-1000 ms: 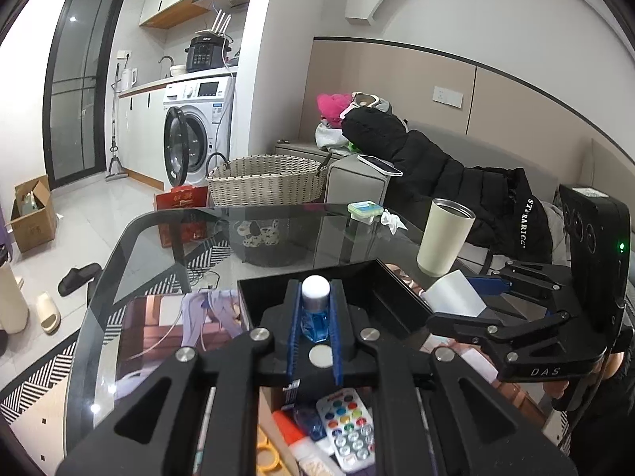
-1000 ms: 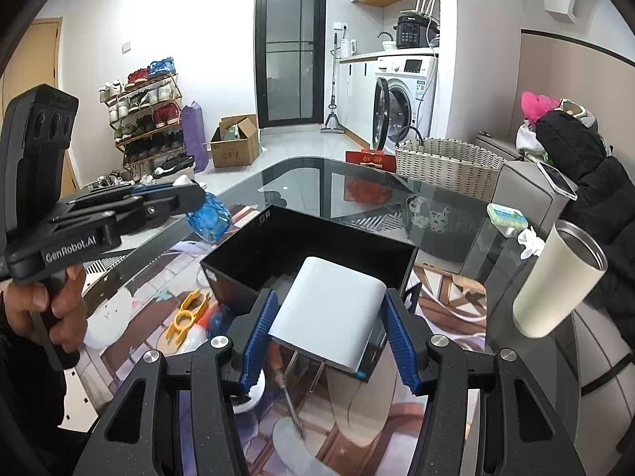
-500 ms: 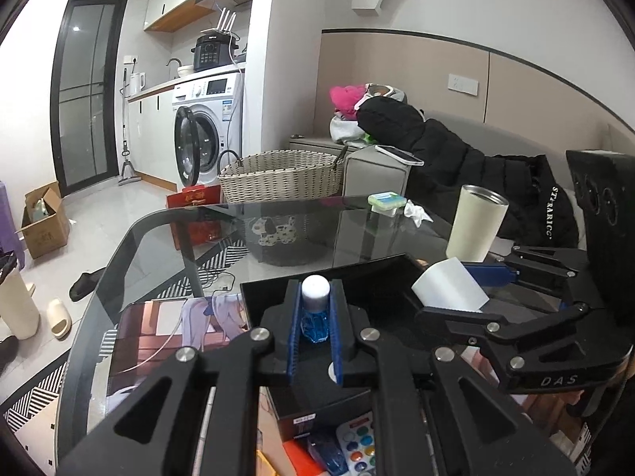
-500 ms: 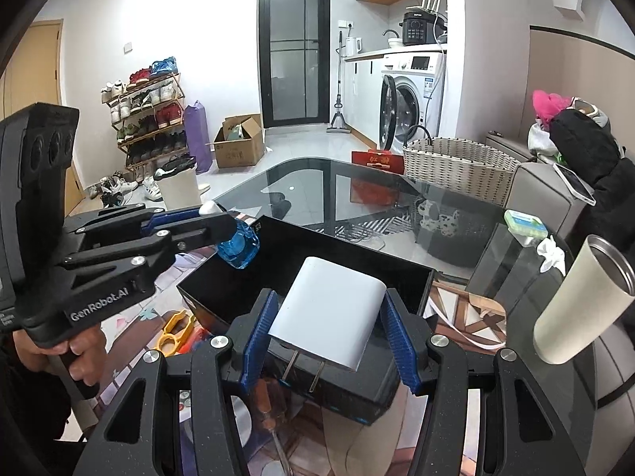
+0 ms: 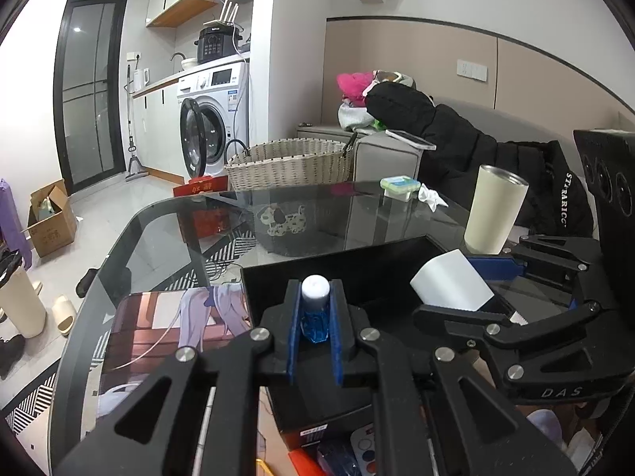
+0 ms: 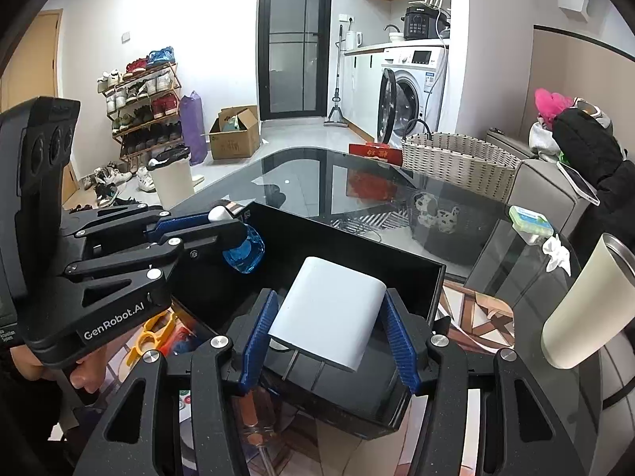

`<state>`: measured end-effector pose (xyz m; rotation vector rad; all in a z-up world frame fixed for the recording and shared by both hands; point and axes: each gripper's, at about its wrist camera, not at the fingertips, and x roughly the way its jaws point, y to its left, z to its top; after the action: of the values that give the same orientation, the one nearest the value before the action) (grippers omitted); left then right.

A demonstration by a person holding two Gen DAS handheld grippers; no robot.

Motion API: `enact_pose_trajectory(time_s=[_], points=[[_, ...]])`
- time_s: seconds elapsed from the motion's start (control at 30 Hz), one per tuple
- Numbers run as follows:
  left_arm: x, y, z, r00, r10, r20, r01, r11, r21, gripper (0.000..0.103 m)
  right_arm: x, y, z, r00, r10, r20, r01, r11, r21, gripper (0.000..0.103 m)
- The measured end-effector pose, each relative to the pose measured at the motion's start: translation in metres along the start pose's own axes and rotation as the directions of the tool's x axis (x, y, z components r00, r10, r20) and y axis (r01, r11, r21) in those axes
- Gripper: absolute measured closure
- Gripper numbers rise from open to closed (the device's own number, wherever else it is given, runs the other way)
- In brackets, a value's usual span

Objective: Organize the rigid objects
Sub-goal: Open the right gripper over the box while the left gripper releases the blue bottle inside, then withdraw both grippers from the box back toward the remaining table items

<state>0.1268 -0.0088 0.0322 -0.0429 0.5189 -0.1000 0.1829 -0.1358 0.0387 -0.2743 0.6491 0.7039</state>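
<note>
Blue-liquid bottle (image 5: 314,317) pinched in my left gripper (image 5: 315,331) and white charger (image 6: 331,317) clamped in my right gripper (image 6: 329,339), both over the black box (image 6: 357,246); delivery step, I judge, next lowering each inside and releasing.

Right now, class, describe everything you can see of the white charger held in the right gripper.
The white charger is a smooth, rounded plastic block with metal prongs pointing down toward the camera. The right gripper clamps its two sides between blue ribbed pads. It hangs tilted over the open black box, touching nothing else.
</note>
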Motion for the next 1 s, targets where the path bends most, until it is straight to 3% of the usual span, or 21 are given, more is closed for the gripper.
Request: enact_pose_trajectory(time_s=[0.2,0.27,0.3,0.33,0.37,0.47,0.5,0.6,0.67,1.0], points=[[0.002,-0.004,0.0,1.0,0.003,-0.019,-0.003,1.0,0.002,0.091,-0.012,-0.001,0.001,0.999,-0.003,0.05,0.003,1.0,0.013,0.044],[-0.004,-0.004,0.002,1.0,-0.003,-0.012,0.003,1.0,-0.003,0.088,-0.022,-0.004,0.001,0.998,-0.01,0.067,0.008,0.999,0.032,0.025],[-0.006,-0.003,0.003,1.0,-0.005,-0.009,0.005,1.0,-0.006,0.078,-0.028,-0.004,0.0,0.997,-0.017,0.077,0.014,0.999,0.042,0.021],[-0.011,-0.003,0.004,1.0,-0.011,-0.005,0.011,1.0,-0.012,0.058,-0.035,-0.005,0.0,0.996,-0.026,0.084,0.022,0.998,0.051,0.014],[-0.016,-0.003,0.005,1.0,-0.019,0.0,0.019,1.0,-0.021,0.05,-0.042,-0.006,-0.001,0.996,-0.029,0.087,0.025,0.998,0.057,0.011],[-0.032,-0.001,0.007,0.999,-0.051,0.005,0.051,0.998,-0.038,0.049,-0.061,-0.012,-0.003,0.995,-0.034,0.096,0.026,0.996,0.085,0.003],[-0.038,-0.001,0.008,0.998,-0.067,0.004,0.067,0.997,-0.044,0.045,-0.069,-0.014,-0.004,0.994,-0.025,0.105,0.015,0.995,0.097,0.003],[-0.058,-0.001,0.009,0.996,-0.077,0.034,0.079,0.995,-0.054,0.0,-0.093,-0.018,-0.008,0.992,-0.023,0.126,0.008,0.993,0.118,0.003],[-0.075,-0.001,0.009,0.995,-0.068,0.08,0.072,0.996,-0.057,0.0,-0.11,-0.022,-0.011,0.989,-0.034,0.147,0.014,0.991,0.131,0.003],[-0.105,-0.007,0.001,0.997,-0.021,0.074,0.023,0.999,-0.035,0.0,-0.161,-0.034,-0.022,0.985,-0.047,0.168,0.022,0.989,0.146,0.001]])
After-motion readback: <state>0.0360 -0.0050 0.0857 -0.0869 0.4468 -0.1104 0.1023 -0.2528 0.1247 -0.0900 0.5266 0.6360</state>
